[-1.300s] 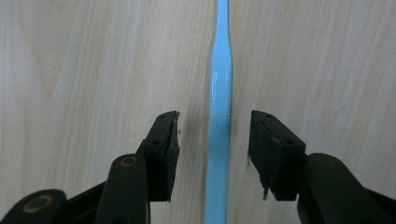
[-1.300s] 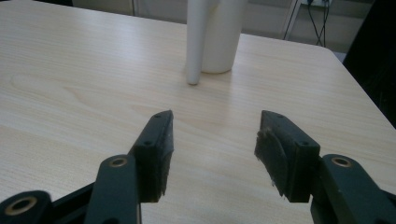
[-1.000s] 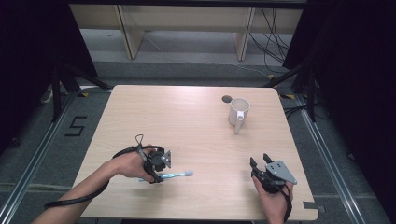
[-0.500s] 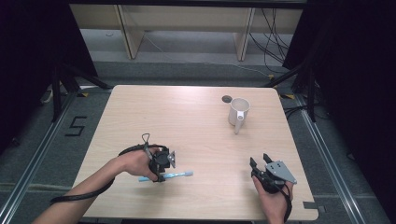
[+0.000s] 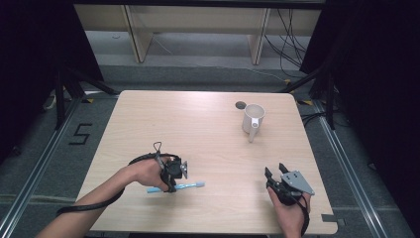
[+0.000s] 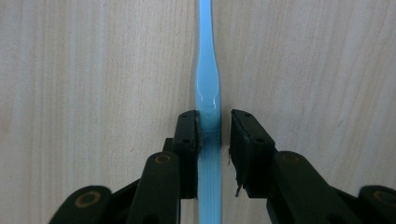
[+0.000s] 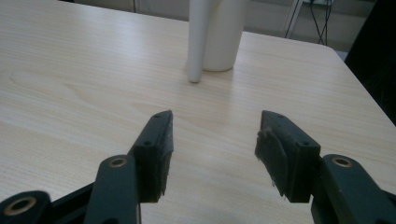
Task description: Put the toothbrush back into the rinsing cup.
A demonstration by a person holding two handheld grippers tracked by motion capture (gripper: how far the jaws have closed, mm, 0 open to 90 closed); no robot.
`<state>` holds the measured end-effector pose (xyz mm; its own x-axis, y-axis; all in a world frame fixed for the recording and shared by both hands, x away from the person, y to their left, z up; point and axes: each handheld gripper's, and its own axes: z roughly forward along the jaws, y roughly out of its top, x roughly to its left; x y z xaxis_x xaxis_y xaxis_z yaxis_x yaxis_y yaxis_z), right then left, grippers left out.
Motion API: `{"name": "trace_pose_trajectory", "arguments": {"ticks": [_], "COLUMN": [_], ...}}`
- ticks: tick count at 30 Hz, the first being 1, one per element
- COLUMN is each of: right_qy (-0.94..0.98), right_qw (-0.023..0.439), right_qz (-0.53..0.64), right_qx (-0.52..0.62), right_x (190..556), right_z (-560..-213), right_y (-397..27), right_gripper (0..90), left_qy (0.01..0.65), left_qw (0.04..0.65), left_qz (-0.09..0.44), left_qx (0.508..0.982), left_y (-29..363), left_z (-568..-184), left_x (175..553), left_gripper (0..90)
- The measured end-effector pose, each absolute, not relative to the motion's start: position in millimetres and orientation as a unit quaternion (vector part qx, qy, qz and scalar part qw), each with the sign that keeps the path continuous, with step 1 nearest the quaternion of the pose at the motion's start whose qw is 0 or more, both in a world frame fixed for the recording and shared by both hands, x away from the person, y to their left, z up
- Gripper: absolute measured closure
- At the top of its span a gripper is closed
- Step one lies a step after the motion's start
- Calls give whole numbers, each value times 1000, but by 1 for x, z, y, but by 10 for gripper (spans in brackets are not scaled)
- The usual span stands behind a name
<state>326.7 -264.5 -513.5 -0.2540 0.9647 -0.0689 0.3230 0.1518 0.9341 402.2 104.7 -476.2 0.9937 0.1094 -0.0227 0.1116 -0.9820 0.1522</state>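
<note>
Toothbrush (image 5: pixel 190 185), light blue, lies flat on the wooden table (image 5: pixel 198 129), near its front edge, left of centre. White mug (image 5: pixel 253 120) stands well apart toward the far right, handle facing the person, a small dark disc (image 5: pixel 240 105) just beside it. Nothing between brush and mug. Left gripper (image 6: pixel 214 140) pointed down over the handle; jaws have just been closing, one pad touching the handle, the other a sliver off. Right gripper (image 7: pixel 212 149) hovers at front right, jaws spread wide, nothing between them.

toothbrush (image 5: pixel 190 185): 1 | mug (image 5: pixel 253 119): 1 | table (image 5: pixel 198 129): 1 | claws: 2
</note>
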Motion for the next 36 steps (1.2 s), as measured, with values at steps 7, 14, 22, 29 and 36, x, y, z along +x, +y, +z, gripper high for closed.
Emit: {"name": "trace_pose_trajectory", "arguments": {"ticks": [7, 14, 22, 29, 36], "right_qy": [659, 659, 658, 659, 664], "right_qw": [372, 368, 365, 363, 366], "right_qz": [432, 433, 434, 434, 434], "right_qx": [490, 494, 495, 495, 486], "right_x": [326, 326, 326, 325, 327], "right_z": [-514, -514, -514, -514, -514], "right_y": [-264, -263, -262, -262, -264], "right_gripper": [463, 464, 463, 462, 462], "left_qy": [56, 52, 48, 46, 37], "left_qw": [62, 52, 33, 17, 27], "left_qz": [-2, -3, -5, -14, -10], "left_qx": [997, 997, 998, 999, 999], "left_y": [101, 97, 92, 87, 89], "left_z": [-477, -478, -478, -478, -478], "left_x": [401, 400, 402, 405, 403], "left_gripper": [741, 752, 774, 777, 782]}}
